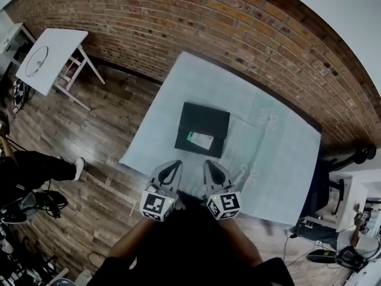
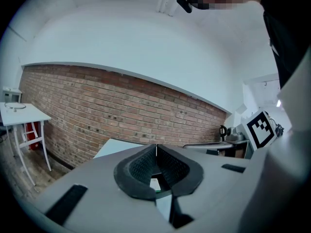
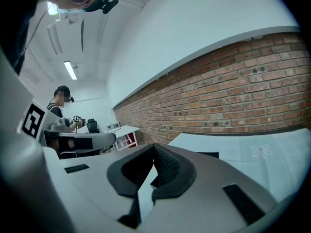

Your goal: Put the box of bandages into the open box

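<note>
The box of bandages point(image 1: 200, 140) lay inside the black open box point(image 1: 205, 117) at mid-frame on the cloth-covered surface point(image 1: 274, 159) — so the placing looked done. The left gripper point(image 1: 176, 162) and right gripper point(image 1: 209, 163) hung at lower centre, just short of the box, jaws together and empty — apparently only pulling away remained.

The head view looks from high up, almost straight down, onto the table point(image 1: 286, 159), with the left gripper point(image 1: 174, 164) and the right gripper point(image 1: 209, 164) at its bottom edge. Each gripper view sits low, very close behind its own jaws, and looks forward over the table to the brick wall point(image 2: 121, 106). All three views share that wall and the table
</note>
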`<state>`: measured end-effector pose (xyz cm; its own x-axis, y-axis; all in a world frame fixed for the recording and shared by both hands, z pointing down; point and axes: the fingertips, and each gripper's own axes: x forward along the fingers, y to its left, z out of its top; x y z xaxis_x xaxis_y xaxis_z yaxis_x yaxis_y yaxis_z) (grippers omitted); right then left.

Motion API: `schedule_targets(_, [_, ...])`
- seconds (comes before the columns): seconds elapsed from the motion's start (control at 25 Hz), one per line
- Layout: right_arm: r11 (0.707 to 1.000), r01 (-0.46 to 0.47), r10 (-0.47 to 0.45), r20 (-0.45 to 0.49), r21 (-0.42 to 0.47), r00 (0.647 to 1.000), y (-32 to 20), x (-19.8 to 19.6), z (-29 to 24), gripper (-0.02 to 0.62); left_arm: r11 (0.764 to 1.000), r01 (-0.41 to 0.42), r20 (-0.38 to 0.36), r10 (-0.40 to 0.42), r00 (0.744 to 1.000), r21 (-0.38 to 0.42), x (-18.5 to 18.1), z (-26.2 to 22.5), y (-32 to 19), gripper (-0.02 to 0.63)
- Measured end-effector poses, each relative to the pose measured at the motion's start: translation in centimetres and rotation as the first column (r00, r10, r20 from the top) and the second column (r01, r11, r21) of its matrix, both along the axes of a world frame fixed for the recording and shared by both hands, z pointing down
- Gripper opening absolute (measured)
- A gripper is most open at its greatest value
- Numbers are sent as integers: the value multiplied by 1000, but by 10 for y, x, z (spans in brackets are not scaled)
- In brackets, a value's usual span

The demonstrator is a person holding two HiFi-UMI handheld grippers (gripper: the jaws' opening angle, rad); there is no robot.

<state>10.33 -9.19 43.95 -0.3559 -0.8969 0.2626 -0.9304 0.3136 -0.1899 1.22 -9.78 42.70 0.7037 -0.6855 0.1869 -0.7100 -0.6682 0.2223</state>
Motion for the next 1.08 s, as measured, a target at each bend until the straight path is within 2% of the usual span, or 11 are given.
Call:
schedule_targets(0.6, [1000,-8,8,21,3,1000,1,-1,-4,26,1000,10,27,-9,1000,-4,-7,3,0,34])
schedule_targets(1.08, [999,-6,6,23,31,1000,-2,5,-5,26,1000,9,10,-9,1000,10,0,1,-7,34])
